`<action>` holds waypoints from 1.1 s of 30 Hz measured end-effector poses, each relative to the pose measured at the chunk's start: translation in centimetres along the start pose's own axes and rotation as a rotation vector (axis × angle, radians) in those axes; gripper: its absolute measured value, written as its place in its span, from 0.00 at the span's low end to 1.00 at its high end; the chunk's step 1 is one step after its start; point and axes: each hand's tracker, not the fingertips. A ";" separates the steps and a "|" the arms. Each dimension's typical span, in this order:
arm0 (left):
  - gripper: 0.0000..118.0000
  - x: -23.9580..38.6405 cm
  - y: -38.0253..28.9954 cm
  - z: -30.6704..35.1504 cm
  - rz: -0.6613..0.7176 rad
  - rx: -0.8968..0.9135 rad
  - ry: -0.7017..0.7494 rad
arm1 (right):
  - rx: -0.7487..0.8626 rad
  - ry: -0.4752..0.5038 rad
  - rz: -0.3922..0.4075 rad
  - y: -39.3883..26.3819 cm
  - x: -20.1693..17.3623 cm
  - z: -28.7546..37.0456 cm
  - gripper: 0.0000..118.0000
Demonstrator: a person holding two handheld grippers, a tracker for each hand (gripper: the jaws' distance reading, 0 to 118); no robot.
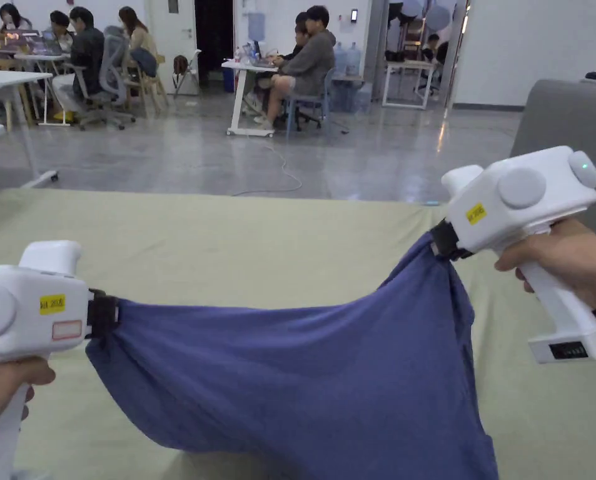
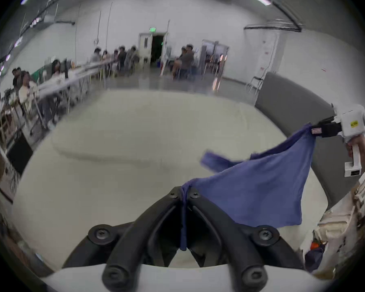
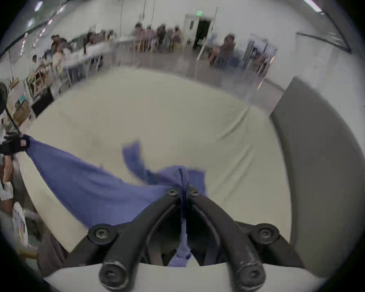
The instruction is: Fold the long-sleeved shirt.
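Observation:
A blue long-sleeved shirt (image 1: 303, 375) hangs stretched in the air between my two grippers, above a pale green covered surface (image 1: 227, 244). My left gripper (image 1: 106, 312) is shut on one edge of the cloth at the lower left. My right gripper (image 1: 446, 240) is shut on another edge, higher up at the right. In the left gripper view the shirt (image 2: 261, 187) is pinched between the closed jaws (image 2: 184, 193), and a loose sleeve end trails behind. In the right gripper view the cloth (image 3: 89, 182) bunches at the closed jaws (image 3: 183, 188).
A grey upholstered panel (image 1: 565, 125) stands at the right of the covered surface. Beyond its far edge lies a grey floor (image 1: 353, 156) with a cable, white desks (image 1: 246, 69) and several seated people (image 1: 303, 56).

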 end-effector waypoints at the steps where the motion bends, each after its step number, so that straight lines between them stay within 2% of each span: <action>1: 0.00 0.7 2.7 0.1 -0.008 0.054 0.010 | 0.053 -0.017 -0.025 2.2 1.2 1.4 0.00; 4: 0.00 2.6 11.2 -0.1 -0.014 0.136 0.041 | 0.150 -0.104 -0.038 8.6 4.2 4.6 0.00; 8: 0.00 4.8 22.7 0.8 -0.042 0.279 0.077 | 0.248 -0.158 -0.134 16.2 7.9 7.6 0.00; 10: 0.00 5.3 27.5 1.2 -0.031 0.286 0.077 | 0.281 -0.196 -0.167 18.7 9.0 8.6 0.00; 13: 0.00 5.9 32.6 2.3 -0.019 0.325 0.094 | 0.335 -0.252 -0.208 21.7 10.4 9.8 0.00; 16: 0.00 6.5 35.7 3.8 -0.010 0.406 0.138 | 0.440 -0.248 -0.275 23.4 11.2 11.3 0.00; 19: 0.00 6.9 37.5 5.0 -0.025 0.430 0.163 | 0.475 -0.257 -0.291 24.7 11.4 12.5 0.00; 25: 0.00 7.2 37.6 4.8 -0.047 0.451 0.189 | 0.471 -0.267 -0.261 25.3 10.9 12.3 0.00; 30: 0.00 5.9 33.9 0.8 -0.046 0.383 0.171 | 0.388 -0.239 -0.249 21.5 10.7 6.8 0.00; 33: 0.00 5.2 30.0 -3.4 -0.052 0.326 0.180 | 0.318 -0.191 -0.283 17.5 10.3 1.4 0.00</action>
